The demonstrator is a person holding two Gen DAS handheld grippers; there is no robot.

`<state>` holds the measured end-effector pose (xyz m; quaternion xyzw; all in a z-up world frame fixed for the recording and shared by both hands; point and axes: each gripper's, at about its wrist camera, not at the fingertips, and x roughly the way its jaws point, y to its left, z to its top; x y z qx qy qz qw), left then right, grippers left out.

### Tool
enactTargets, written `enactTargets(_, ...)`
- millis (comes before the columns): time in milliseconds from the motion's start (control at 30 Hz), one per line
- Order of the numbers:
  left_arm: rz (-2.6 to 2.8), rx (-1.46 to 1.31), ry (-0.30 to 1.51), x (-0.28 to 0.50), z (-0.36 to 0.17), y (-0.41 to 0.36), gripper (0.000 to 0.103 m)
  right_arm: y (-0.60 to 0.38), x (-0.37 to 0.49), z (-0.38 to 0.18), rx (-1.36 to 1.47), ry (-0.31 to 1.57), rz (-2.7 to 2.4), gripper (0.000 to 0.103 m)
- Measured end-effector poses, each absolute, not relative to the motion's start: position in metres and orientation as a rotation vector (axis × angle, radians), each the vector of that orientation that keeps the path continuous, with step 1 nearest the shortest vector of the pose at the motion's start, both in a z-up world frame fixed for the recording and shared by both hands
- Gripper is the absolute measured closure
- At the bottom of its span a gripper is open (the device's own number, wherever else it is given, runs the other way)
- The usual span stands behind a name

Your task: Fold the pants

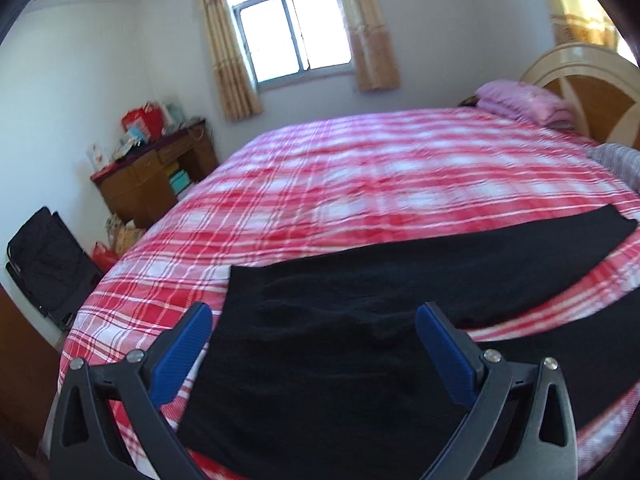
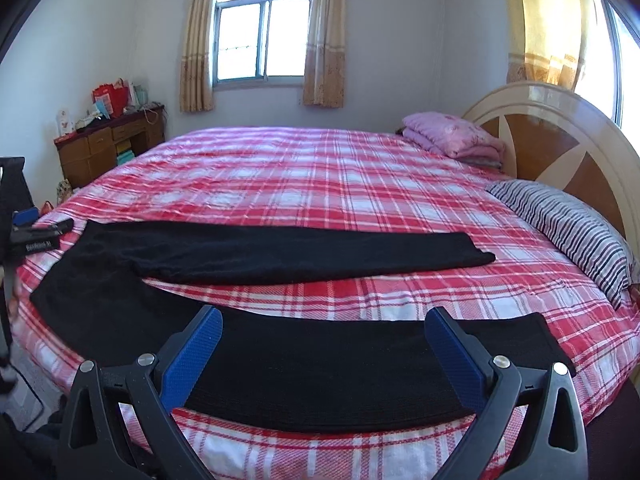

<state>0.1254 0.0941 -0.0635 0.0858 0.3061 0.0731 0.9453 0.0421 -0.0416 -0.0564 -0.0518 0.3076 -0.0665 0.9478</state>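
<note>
A: Where are the pants [image 2: 248, 252]?

B: Spread flat along the near edge of the bed [image 2: 320, 168], waist toward the foot-end corner, both legs running toward the headboard [image 2: 560, 136] and splayed apart with plaid sheet showing between them.

A: Any fold made yet?

B: None that I can see. By my reading everything is left: one leg over the other, then lengthwise folds.

A: And the grippers?

B: The left gripper [image 1: 314, 330] hangs over the waist, fingers spread, holding nothing. The right gripper [image 2: 324, 330] hangs over the near leg, likewise apart and empty.

A: Anything in the way?

B: Hardly. A striped pillow [image 2: 568, 228] lies beyond the cuffs, a pink folded blanket [image 2: 452, 138] at the far corner; both well apart from the pants.
</note>
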Motion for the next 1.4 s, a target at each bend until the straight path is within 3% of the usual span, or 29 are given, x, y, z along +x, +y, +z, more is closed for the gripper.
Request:
enactTargets(267,0.236,0.209,0.742,0.214,-0.102,0.184,0.0,-0.073,0.09,-0.076,-0.106,0.66,-0.172,0.001)
enactTargets(367,0.196,0.168,0.78,0.236,-0.109,0.197,0.007,-0.089,0.106,-0.075,-0.105,0.678,-0.18,0.002)
enactTargets(533,0.121,0.093,0.88,0.271,-0.127,0.207,0.033,-0.127,0.135,-0.079,-0.078,0.738,-0.224,0.016)
enactTargets(733,0.087,0.103,0.975,0.292,-0.154,0.208,0.056,-0.163,0.159,-0.089,-0.043,0.798,-0.267,0.018)
enactTargets(867,0.029,0.063,0.974,0.295,-0.156,0.216,0.072,-0.192,0.177,-0.093,-0.03,0.856,-0.295,0.044)
enactTargets(933,-0.015,0.042,0.98,0.295,-0.155,0.218,0.081,-0.215,0.187,-0.093,0.004,0.875,-0.32,0.047)
enactTargets(1033,-0.06,0.002,0.986,0.296,-0.153,0.223,0.086,-0.245,0.201,-0.091,0.035,0.89,-0.371,0.047)
enactTargets(1400,-0.047,0.045,1.012,0.309,-0.154,0.217,0.086,-0.341,0.269,-0.096,0.147,0.933,-0.468,0.047)
